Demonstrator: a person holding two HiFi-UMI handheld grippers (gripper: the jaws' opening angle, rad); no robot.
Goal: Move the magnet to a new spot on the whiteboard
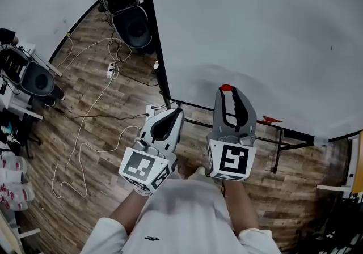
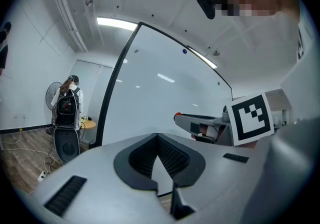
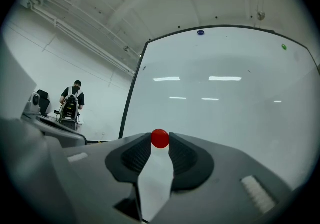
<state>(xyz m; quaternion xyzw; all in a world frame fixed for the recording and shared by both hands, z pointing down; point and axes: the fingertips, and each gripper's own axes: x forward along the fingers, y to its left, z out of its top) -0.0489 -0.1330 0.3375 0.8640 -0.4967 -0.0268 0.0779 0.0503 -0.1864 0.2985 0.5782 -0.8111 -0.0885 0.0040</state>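
Two grippers reach out ahead of the holder, and from above we see them over a wooden floor [image 1: 85,105] in front of a large whiteboard [image 1: 255,32] with a black frame. The right gripper [image 1: 226,90] is clamped on the magnet [image 3: 160,138], a small red ball pinched at the very tips of its jaws, while the ribbed pads behind the tips stand apart. In the head view the magnet sits against the lower part of the whiteboard, a little above its bottom edge. We cannot tell whether it touches the surface. The right gripper view shows the whiteboard filling most of the space ahead, with a blue dot [image 3: 201,32] near its top edge and a green dot [image 3: 284,46] toward its upper right corner, both well apart from the magnet. The left gripper [image 2: 157,135] is closed with nothing in it, its jaw tips meeting. It hangs beside the right one, off the whiteboard's lower left corner and short of the surface. In its own view the right gripper shows to the right, the red magnet at its tip. On the floor to the left lie a white power strip [image 1: 111,69] and loose cable. Farther off, both gripper views show a person [image 3: 72,99] wearing a backpack, standing beyond the whiteboard's left edge.
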